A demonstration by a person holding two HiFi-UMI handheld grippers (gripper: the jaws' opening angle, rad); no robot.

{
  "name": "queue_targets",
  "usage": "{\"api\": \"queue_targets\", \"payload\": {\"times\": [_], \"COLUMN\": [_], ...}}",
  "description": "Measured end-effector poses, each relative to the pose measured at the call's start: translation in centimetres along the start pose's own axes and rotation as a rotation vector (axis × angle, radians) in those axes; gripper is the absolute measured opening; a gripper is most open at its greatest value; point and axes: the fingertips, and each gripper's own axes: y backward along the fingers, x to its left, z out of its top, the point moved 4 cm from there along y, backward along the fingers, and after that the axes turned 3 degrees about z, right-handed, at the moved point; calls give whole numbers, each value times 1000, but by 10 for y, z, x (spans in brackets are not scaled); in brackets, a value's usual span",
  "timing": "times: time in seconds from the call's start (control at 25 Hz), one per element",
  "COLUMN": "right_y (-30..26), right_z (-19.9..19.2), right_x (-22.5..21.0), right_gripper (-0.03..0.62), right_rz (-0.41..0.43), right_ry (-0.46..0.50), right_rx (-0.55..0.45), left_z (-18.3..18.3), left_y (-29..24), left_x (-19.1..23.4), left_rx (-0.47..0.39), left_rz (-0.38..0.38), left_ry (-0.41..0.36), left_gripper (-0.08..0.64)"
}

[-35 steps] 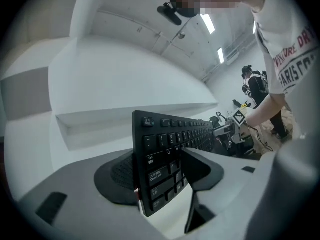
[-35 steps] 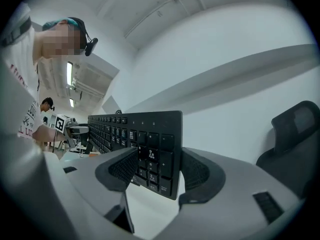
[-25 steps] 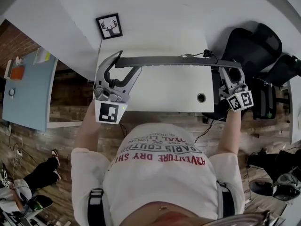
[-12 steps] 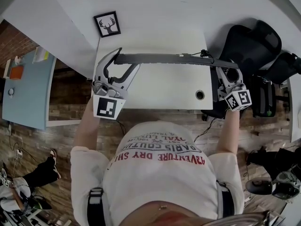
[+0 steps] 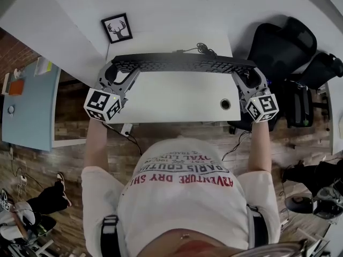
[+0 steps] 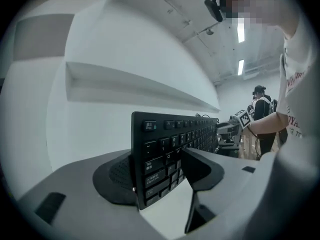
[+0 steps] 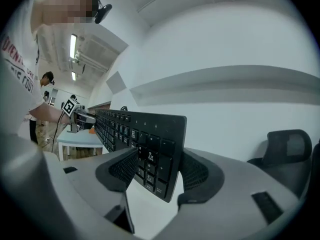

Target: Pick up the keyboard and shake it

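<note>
**Keyboard clamped at both ends over the desk**

The keyboard [image 5: 182, 63] hangs between the two grippers, over the back half of the white desk [image 5: 177, 98]. It reaches almost from one side edge of the desk to the other.

The left gripper [image 5: 119, 71] bites its left short end. In the left gripper view one pad sits behind the keyboard [image 6: 167, 156] and the other presses on the keys below the Esc corner. The right gripper [image 5: 244, 74] holds the right end the same way. In its own view the keyboard [image 7: 150, 144] is pinched between both pads at the number keys. The keyboard stands on its long edge, keys turned toward the person.

White desk top shows under the lower long edge in both gripper views, so that edge looks clear of the surface. The upper edge lies near the wall [image 5: 177, 9]; the gap cannot be judged. A cable [image 5: 198, 48] leaves the back edge right of centre and curls against the wall.

- **Left:** a framed deer picture [image 5: 117, 28] sits past the desk's back left corner, near the left end but apart from it. Beyond the left edge the floor is open, and a blue table [image 5: 32, 100] stands well apart.
- **Right:** a black chair [image 5: 284, 44] stands just beside the desk's right edge, close to the right gripper.
- **Front:** the front half of the desk is open white surface, with a round hole [image 5: 225, 104] near the right corner. The person's torso is at the front edge.
</note>
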Motion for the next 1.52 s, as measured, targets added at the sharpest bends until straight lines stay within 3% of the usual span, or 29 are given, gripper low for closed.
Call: {"api": "queue_targets", "payload": {"times": [0.28, 0.48, 0.56, 0.64, 0.92, 1.16, 1.36, 1.52], "right_y": [-13, -20, -17, -15, -10, -16, -28, -36], "right_z": [38, 79, 80, 74, 72, 69, 70, 51], "right_x": [38, 71, 82, 87, 91, 79, 65, 52], "right_gripper": [268, 268, 268, 268, 268, 268, 268, 268], "right_rz": [-34, -63, -68, -81, -142, -101, -84, -57], "right_ry": [226, 389, 506, 565, 593, 577, 373, 270], "right_rx": [0, -132, -70, -17, -128, -68, -154, -61], "left_z": [-37, -45, -48, -49, -62, -64, -52, -46], "left_y": [16, 29, 34, 37, 30, 22, 18, 15], "left_x": [29, 47, 53, 57, 51, 49, 50, 49], "left_rx": [31, -4, -27, -37, 4, 17, 37, 92], "left_rz": [-61, -77, -81, -79, -86, -67, -25, 1], "left_ry": [130, 157, 159, 150, 108, 119, 93, 74], "left_gripper": [272, 273, 276, 278, 278, 278, 278, 278]}}
